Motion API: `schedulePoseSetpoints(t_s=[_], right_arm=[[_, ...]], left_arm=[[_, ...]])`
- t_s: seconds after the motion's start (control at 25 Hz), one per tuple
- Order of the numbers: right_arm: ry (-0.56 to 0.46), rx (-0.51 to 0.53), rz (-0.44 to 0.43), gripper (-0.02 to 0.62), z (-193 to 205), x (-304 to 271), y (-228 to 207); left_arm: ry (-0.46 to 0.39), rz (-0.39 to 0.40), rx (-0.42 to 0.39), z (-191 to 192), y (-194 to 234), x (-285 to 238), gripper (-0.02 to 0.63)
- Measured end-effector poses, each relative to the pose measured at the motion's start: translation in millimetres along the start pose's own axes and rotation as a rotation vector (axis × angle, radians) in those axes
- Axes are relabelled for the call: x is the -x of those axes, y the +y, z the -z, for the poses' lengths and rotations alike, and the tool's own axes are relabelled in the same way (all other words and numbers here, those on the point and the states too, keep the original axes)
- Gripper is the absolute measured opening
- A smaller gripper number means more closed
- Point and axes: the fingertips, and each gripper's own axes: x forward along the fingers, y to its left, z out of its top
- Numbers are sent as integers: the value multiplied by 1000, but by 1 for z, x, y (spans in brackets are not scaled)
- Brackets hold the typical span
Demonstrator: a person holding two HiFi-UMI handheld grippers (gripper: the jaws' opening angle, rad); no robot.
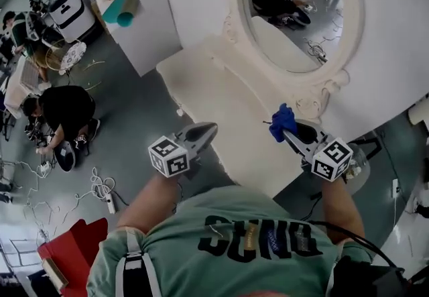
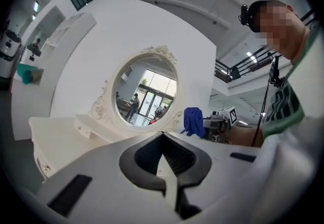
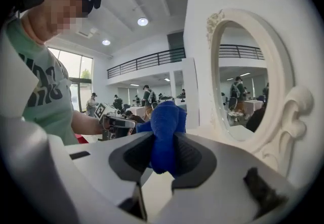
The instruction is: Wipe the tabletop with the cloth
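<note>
— White table below an oval mirror, grey floor around. Where's the cloth?
— Blue cloth is pinched in the right gripper jaws, over the table. Left gripper jaws are together, empty.

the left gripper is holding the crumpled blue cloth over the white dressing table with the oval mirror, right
Not the left. The right gripper view shows the crumpled blue cloth clamped in the right gripper, over the white dressing table with the oval mirror. The left gripper is shut on nothing.
</note>
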Motion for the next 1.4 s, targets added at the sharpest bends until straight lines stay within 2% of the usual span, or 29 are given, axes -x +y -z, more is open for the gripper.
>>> schedulePoseSetpoints(t_s=[0.16, 0.32, 0.44, 0.6, 0.76, 0.88, 1.04, 1.2, 1.32, 1.4], right_arm=[[42, 75, -69, 109, -12, -63, -22], [119, 158, -98, 109, -27, -177, -42], [210, 238, -65, 109, -25, -286, -71], [382, 363, -16, 109, -19, -426, -146], [520, 419, 87, 109, -10, -550, -228], [630, 457, 160, 109, 3, -623, -285], [850, 493, 254, 109, 26, -699, -366], [1132, 554, 392, 109, 63, -729, -442], [1248, 535, 422, 109, 97, -739, -472], [1289, 500, 418, 109, 114, -750, -478]], left_arm=[[-26, -71, 34, 17, 23, 8, 1], [-52, -126, 21, -1, 109, 32, 2], [-71, -141, 25, -18, 199, 50, 2], [-47, -141, 41, -27, 303, 54, 2], [-27, -148, 38, -28, 388, 66, 2], [-6, -183, 47, -16, 435, 85, 2], [6, -267, 89, 1, 483, 118, 2], [17, -334, 139, 20, 519, 138, 2], [24, -368, 169, 34, 535, 147, 2], [20, -384, 190, 40, 541, 152, 2]])
